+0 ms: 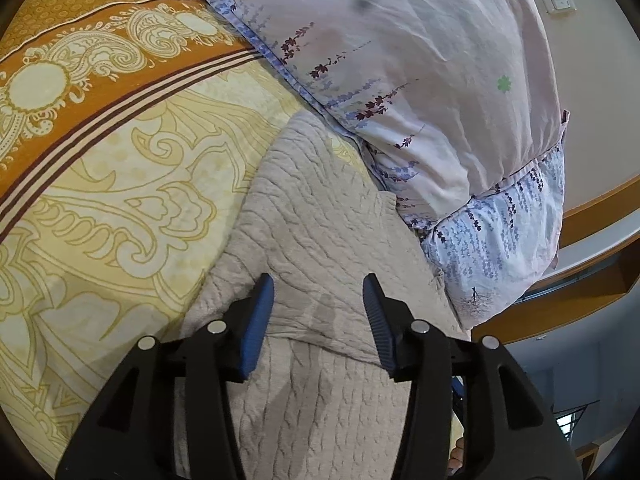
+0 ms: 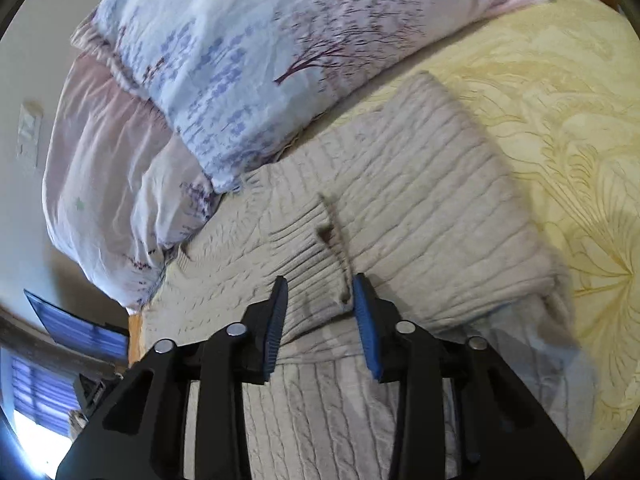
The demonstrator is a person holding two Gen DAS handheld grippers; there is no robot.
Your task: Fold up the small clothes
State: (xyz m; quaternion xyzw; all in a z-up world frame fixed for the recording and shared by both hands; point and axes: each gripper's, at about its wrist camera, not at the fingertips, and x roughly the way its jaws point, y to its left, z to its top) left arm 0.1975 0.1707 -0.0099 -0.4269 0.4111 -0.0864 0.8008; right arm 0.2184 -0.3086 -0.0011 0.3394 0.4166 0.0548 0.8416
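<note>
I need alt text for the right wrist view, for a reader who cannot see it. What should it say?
The right tongs stand open just above a beige cable-knit sweater, partly folded on a bed with a yellow patterned bedsheet. Behind the sweater lie two floral pillows, stacked near the wall.

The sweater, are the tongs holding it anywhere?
No. Both tongs, left and right, are open above the sweater, gripping nothing.

One knit sweater [image 1: 320, 220], two pillows [image 1: 400, 60], one bedsheet [image 1: 100, 200]
</note>
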